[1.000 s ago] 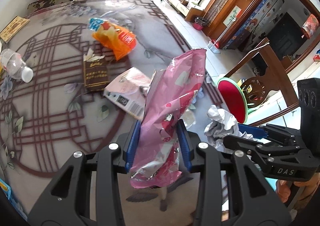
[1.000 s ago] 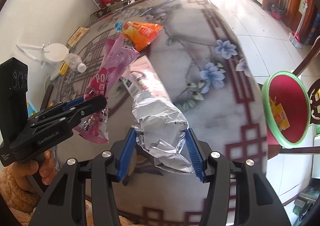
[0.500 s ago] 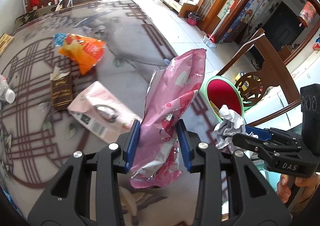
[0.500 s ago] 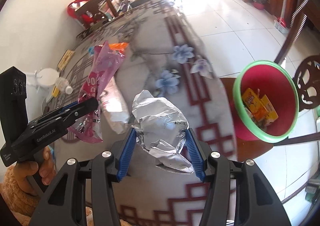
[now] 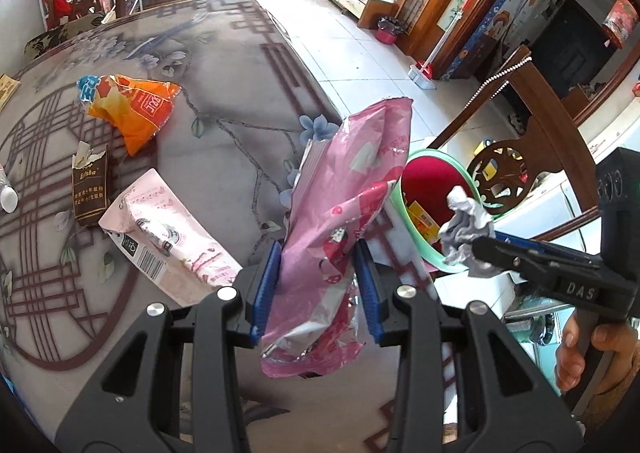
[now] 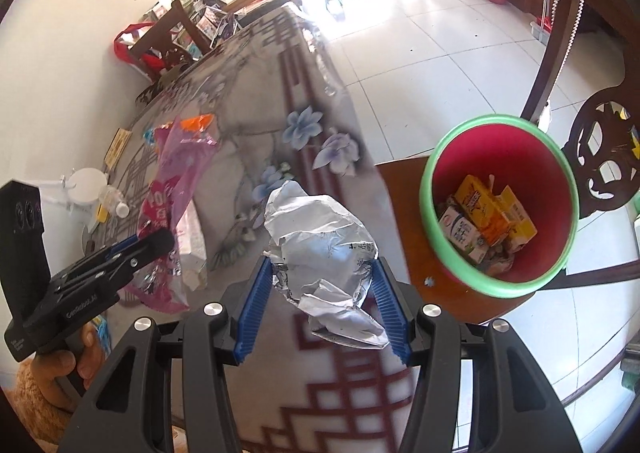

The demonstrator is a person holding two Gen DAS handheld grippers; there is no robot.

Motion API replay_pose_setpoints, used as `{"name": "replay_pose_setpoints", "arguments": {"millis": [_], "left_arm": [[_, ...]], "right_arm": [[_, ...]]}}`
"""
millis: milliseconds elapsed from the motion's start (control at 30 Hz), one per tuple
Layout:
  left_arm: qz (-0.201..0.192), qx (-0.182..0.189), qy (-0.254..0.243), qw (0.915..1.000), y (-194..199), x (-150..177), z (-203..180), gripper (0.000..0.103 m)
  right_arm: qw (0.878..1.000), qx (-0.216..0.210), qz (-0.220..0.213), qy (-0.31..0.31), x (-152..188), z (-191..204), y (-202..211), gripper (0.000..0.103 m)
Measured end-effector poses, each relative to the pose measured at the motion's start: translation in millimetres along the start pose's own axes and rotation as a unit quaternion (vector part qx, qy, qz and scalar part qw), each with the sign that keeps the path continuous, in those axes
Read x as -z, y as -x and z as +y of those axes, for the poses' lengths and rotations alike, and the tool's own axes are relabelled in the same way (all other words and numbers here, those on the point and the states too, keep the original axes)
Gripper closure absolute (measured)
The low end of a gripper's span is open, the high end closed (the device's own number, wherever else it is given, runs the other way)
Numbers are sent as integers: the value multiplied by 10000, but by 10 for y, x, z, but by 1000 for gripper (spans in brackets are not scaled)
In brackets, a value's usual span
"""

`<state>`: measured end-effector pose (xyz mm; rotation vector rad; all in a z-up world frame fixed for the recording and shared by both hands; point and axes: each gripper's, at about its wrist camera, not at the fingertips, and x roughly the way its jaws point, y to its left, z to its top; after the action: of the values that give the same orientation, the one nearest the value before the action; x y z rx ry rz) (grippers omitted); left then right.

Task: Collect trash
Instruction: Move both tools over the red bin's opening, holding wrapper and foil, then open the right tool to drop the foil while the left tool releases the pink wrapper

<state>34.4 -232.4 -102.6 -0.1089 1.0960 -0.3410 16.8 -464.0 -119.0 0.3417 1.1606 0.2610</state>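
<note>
Right wrist view shows the carry step: the right gripper (image 6: 322,303) pinches crumpled foil (image 6: 324,249), the left gripper (image 5: 318,289) clamps a pink wrapper (image 5: 344,221), and next both must reach above the bin (image 6: 452,257) at two o'clock.

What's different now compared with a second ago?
Both hand-held grippers have carried their loads toward the green-rimmed red plastic bin. The left still clamps the pink plastic wrapper; the right still clamps the crumpled silver foil wrapper. Nothing was dropped.
</note>
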Motion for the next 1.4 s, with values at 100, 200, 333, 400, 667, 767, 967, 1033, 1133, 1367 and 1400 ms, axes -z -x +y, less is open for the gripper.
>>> {"name": "replay_pose_setpoints", "arguments": {"millis": [100, 200, 333, 400, 667, 767, 967, 1033, 1133, 1367, 1400], "left_arm": [[-7, -62, 68, 10000, -18, -22, -29, 67], [2, -105, 92, 9999, -38, -54, -68, 67], [57, -137, 54, 9999, -94, -99, -155, 67], [101, -131, 11, 9999, -143, -125, -212, 67], [326, 105, -543, 9979, -479, -385, -689, 67], [359, 268, -859, 9953, -602, -505, -922, 67], [443, 676, -1430, 9864, -903, -749, -1480, 67], [488, 794, -1612, 9825, -1005, -795, -1657, 67], [584, 933, -1727, 9788, -1101, -805, -1814, 67], [822, 1003, -1836, 9744, -1389, -843, -2084, 67], [834, 1002, -1866, 9737, -1422, -846, -2122, 66]], "right_arm": [[10000, 54, -43, -64, -74, -139, 22, 52], [9996, 177, -89, -183, -168, -337, 48, 52], [9985, 352, -130, -403, -271, -624, 76, 52], [9975, 495, -146, -476, -317, -759, 89, 52], [9915, 897, -280, -899, -469, -1292, 115, 41], [9888, 982, -496, -1005, -504, -1395, 196, 30], [9832, 1213, -679, -1184, -477, -1572, 316, 29], [9815, 1277, -665, -1265, -420, -1621, 336, 29], [9797, 1394, -611, -1302, -345, -1652, 339, 29], [9738, 1706, -498, -1420, -226, -1751, 366, 28], [9728, 1756, -533, -1414, -222, -1760, 395, 28]]}}
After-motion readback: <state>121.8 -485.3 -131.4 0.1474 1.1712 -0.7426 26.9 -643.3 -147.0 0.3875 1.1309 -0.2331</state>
